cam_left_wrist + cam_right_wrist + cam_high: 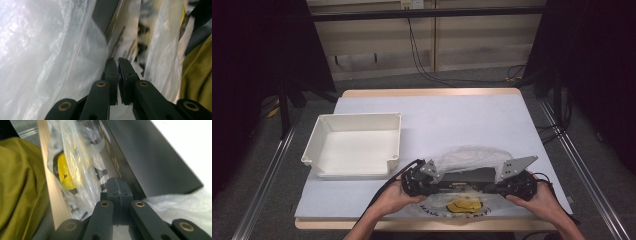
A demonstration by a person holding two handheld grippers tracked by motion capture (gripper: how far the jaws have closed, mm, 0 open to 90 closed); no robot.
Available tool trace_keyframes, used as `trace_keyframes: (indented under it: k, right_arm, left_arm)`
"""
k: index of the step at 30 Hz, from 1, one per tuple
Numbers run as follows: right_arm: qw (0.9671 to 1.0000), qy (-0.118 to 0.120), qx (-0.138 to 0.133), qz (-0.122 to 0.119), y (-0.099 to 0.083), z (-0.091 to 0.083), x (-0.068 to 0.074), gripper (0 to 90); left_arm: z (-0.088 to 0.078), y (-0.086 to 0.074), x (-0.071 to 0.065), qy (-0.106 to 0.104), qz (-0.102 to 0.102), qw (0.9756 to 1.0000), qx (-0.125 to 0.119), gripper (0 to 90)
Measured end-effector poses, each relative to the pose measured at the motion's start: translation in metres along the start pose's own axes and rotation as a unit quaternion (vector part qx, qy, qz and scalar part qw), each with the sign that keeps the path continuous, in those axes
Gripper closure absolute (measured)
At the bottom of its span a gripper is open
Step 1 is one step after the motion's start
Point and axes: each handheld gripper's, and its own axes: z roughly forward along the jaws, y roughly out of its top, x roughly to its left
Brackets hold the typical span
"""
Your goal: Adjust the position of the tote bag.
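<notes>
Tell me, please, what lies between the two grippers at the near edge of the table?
In the high view, a black box inside a clear plastic bag spans from the left gripper to the right gripper.

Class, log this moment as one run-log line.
left claw: shut on plastic bag | right claw: shut on plastic bag | black box: inside bag | white tray: left, empty

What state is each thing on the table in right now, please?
Bag: crumpled clear plastic, lying at the table's near edge, pinched at both ends.
Box: dark, flat, lying in the bag between the two tongs.
Tray: white, upright, empty, left of the bag.
Left tongs: shut on the bag's film.
Right tongs: shut on the bag's film.
</notes>
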Motion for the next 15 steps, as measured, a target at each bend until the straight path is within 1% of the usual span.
trace_keyframes:
  k: [1,2,3,4,5,6,7,8,9,10,11,12,14,15]
  right_arm:
    - [0.9998,-0.01,0.018,0.004,-0.005,0.003,-0.002,90.0]
    - [0.9995,-0.016,0.026,0.003,-0.007,0.004,-0.004,90.0]
    - [0.9995,-0.016,0.026,0.003,-0.007,0.004,-0.004,90.0]
    - [0.9991,-0.015,0.036,0.015,-0.014,0.007,-0.007,90.0]
    - [0.9991,-0.015,0.036,0.015,-0.014,0.007,-0.007,90.0]
    - [0.9983,-0.02,0.048,0.026,-0.019,0.009,-0.008,90.0]
    - [0.9984,-0.018,0.044,0.032,-0.02,0.009,-0.009,90.0]
    - [0.9984,-0.018,0.044,0.032,-0.02,0.009,-0.009,90.0]
    - [0.9983,-0.02,0.046,0.031,-0.02,0.008,-0.01,90.0]
    - [0.9978,-0.025,0.047,0.04,-0.021,0.007,-0.011,90.0]
    - [0.9978,-0.025,0.047,0.04,-0.021,0.007,-0.011,90.0]
    - [0.9968,-0.031,0.05,0.053,-0.024,0.004,-0.014,90.0]
    - [0.9969,-0.034,0.051,0.05,-0.025,0.003,-0.014,90.0]
    - [0.9965,-0.041,0.054,0.048,-0.026,0.001,-0.013,90.0]
  left_arm:
    - [0.0,-0.003,0.001,0.0,-0.006,1.0,0.003,86.9]
    - [0.0,-0.006,0.002,0.0,-0.008,1.0,0.003,86.9]
    - [-0.002,-0.009,0.005,0.003,-0.01,0.9999,0.008,86.9]
    - [-0.003,-0.014,0.005,0.006,-0.019,0.9998,0.003,86.9]
    - [-0.003,-0.014,0.005,0.006,-0.019,0.9998,0.003,86.9]
    - [-0.004,-0.016,0.006,0.009,-0.021,0.9997,0.006,86.9]
    - [-0.006,-0.02,0.007,0.013,-0.026,0.9996,0.005,87.0]
    - [-0.006,-0.02,0.007,0.013,-0.026,0.9996,0.005,87.1]
    - [-0.008,-0.022,0.008,0.019,-0.027,0.9994,0.006,87.1]
    - [-0.009,-0.024,0.008,0.023,-0.028,0.9993,0.008,88.1]
    - [-0.01,-0.026,0.008,0.024,-0.025,0.9994,0.008,88.1]
    - [-0.013,-0.03,0.008,0.033,-0.029,0.999,0.005,89.1]
    - [-0.015,-0.033,0.01,0.032,-0.025,0.9992,0.004,89.9]
    - [-0.016,-0.035,0.01,0.032,-0.03,0.999,0.002,90.0]
